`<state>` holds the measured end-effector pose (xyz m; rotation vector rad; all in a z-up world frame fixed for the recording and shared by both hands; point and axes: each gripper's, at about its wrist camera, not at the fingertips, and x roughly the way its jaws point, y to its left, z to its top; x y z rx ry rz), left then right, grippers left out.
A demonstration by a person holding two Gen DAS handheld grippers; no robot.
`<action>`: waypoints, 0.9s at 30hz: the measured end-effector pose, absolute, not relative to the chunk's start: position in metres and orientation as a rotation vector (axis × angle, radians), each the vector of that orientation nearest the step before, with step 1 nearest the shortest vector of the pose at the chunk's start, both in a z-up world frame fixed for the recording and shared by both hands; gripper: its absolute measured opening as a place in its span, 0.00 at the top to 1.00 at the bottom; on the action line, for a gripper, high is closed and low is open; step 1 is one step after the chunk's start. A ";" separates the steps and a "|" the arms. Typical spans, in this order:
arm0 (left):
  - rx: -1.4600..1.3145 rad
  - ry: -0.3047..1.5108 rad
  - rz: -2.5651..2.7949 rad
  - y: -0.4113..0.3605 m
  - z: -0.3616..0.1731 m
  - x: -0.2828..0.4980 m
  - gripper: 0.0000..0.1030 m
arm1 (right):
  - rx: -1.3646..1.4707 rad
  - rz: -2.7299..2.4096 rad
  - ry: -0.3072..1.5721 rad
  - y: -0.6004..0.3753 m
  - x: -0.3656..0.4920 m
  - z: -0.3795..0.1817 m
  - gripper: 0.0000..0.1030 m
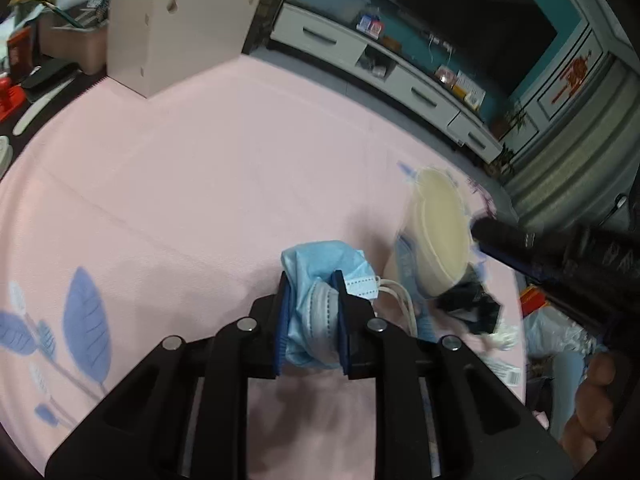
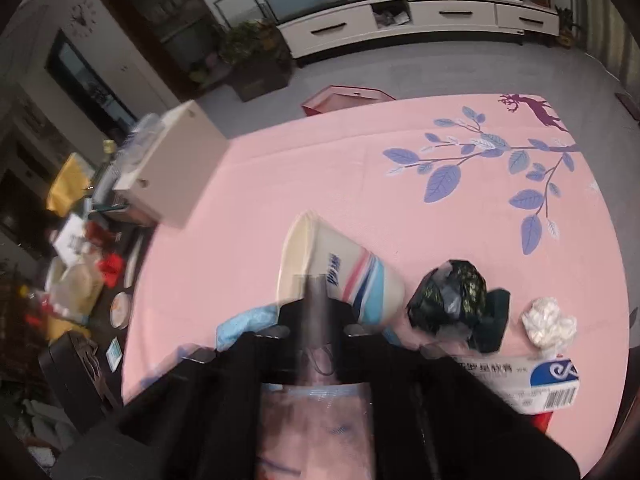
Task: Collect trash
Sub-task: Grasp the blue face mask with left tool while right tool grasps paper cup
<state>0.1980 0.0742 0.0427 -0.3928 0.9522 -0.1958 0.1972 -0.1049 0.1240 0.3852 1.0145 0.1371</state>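
Observation:
My left gripper (image 1: 312,280) is shut on a crumpled light blue face mask (image 1: 320,260), whose white ear loops (image 1: 400,300) hang out to the right. The mask (image 2: 244,322) also shows at the left of the right wrist view. A cream paper cup (image 1: 440,224) with blue and red stripes lies on its side on the pink mat (image 1: 200,180). My right gripper (image 2: 316,296), blurred, is shut with its fingers pinched together on the wall of the cup (image 2: 360,280) near the rim. In the left wrist view the right gripper (image 1: 478,230) reaches the cup from the right.
A crumpled black bag (image 2: 452,296), a white tissue wad (image 2: 550,322) and a barcoded white box (image 2: 532,384) lie right of the cup. A beige box (image 2: 172,172) sits at the mat's far left corner. Clutter lines the left edge; a red tray (image 2: 344,98) lies beyond.

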 end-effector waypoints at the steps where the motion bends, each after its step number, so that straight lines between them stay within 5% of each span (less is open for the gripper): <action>1: -0.409 0.940 -0.200 0.076 0.048 0.193 0.80 | 0.390 0.148 1.003 -0.107 0.191 0.129 0.99; 14: -0.523 0.868 -0.092 0.119 0.069 0.107 0.80 | 0.343 0.195 1.015 -0.108 0.154 0.148 0.99; 16: -0.519 0.862 -0.067 0.124 0.068 0.096 0.80 | 0.336 0.213 1.034 -0.101 0.158 0.145 0.90; 18: -0.540 0.867 -0.043 0.131 0.064 0.087 0.80 | 0.302 0.215 1.056 -0.090 0.164 0.138 0.45; 20: -0.537 0.887 -0.035 0.137 0.059 0.085 0.80 | 0.249 0.221 1.070 -0.075 0.171 0.129 0.27; 27: -0.572 0.900 -0.057 0.138 0.057 0.089 0.80 | 0.198 0.124 1.182 -0.046 0.205 0.086 0.18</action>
